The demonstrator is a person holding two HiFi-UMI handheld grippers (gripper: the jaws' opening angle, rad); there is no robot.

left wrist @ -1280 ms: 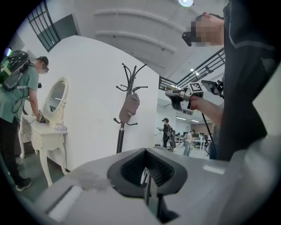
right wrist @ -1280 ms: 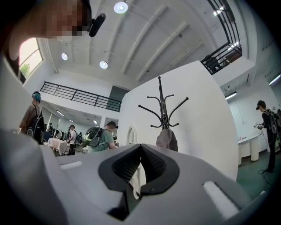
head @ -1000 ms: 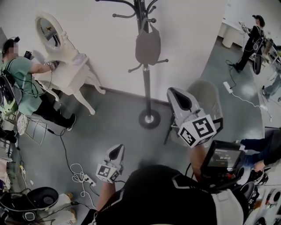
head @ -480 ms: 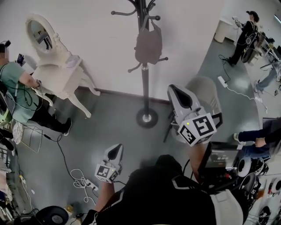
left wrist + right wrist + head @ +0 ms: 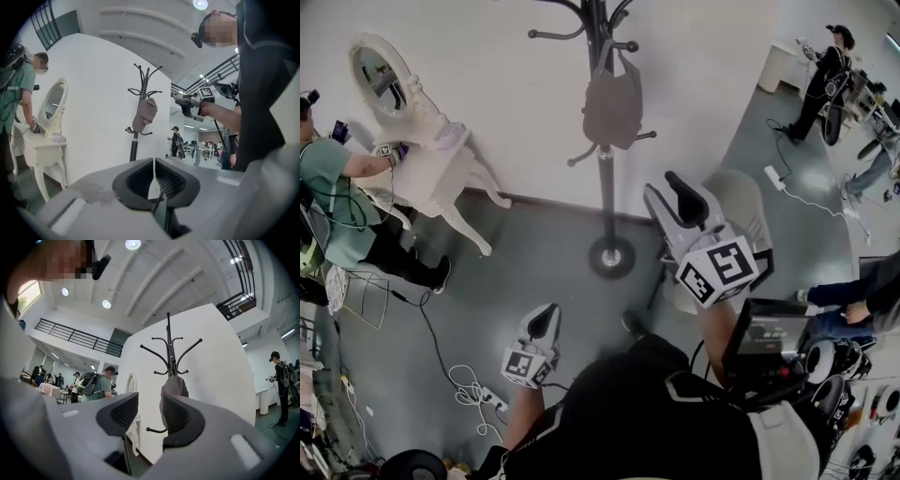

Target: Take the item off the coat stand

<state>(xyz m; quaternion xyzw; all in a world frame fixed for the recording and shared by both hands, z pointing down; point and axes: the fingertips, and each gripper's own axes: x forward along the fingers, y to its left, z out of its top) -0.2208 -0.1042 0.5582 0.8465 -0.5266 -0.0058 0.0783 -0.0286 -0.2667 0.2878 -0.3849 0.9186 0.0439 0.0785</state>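
**Grey cloth item (image 5: 612, 108) hanging on the black coat stand (image 5: 602, 178), both grippers well short of it**

At the left edge, a white carved dressing table (image 5: 431, 164) with an oval mirror stands against the white wall (image 5: 506, 84), and a person in a green shirt (image 5: 337, 187) works at it. Loose cables (image 5: 464, 375) lie on the smooth grey floor (image 5: 534, 262) below. The floor between table and stand is bare. The left gripper (image 5: 546, 322) is held low, its ribbed dark pads pressed together on nothing. The slender metal stand rises from a round base (image 5: 612, 255) close to the wall. The soft, sagging item hangs from an upper hook against the pole. The right gripper (image 5: 680, 202) is raised toward the stand, its jaws apart and opening. Nothing lies between them, and the item shows far off through the gap. A rounded grey chair (image 5: 745, 211) sits just behind it.
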